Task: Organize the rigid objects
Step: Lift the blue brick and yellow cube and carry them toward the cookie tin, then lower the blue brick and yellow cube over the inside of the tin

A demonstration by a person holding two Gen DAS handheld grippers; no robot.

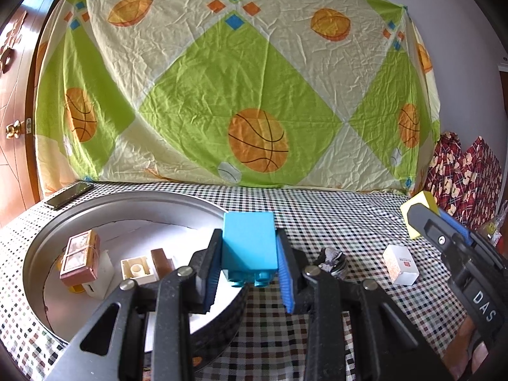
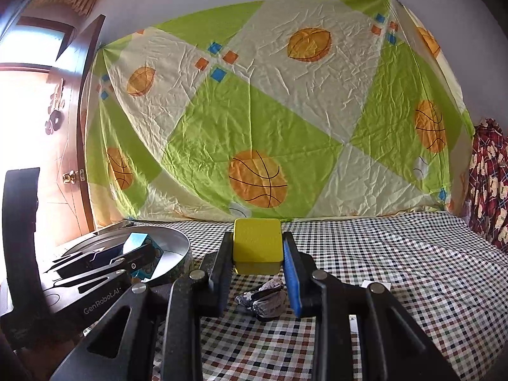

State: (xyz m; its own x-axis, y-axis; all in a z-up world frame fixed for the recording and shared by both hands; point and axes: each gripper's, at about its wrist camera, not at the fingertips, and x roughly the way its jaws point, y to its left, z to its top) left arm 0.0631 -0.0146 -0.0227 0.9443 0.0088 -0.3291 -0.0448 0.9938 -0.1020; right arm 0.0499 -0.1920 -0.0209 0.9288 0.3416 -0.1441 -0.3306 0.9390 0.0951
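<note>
My left gripper (image 1: 249,254) is shut on a blue toy brick (image 1: 249,244) and holds it over the near right rim of a round metal tray (image 1: 41,241). The tray holds a pink box (image 1: 81,258), a white brick (image 1: 138,270) and a brown block (image 1: 162,260). My right gripper (image 2: 257,254) is shut on a yellow block (image 2: 257,244) and holds it above the checked tablecloth. The right gripper with the yellow block (image 1: 419,204) also shows in the left wrist view. The left gripper and blue brick (image 2: 139,244) show by the tray (image 2: 181,241) in the right wrist view.
A dark crumpled object (image 2: 263,300) lies on the cloth under the right gripper; it also shows in the left wrist view (image 1: 333,260). A small white box (image 1: 400,263) stands to its right. A phone (image 1: 68,195) lies behind the tray. A patterned sheet (image 1: 238,95) hangs at the back.
</note>
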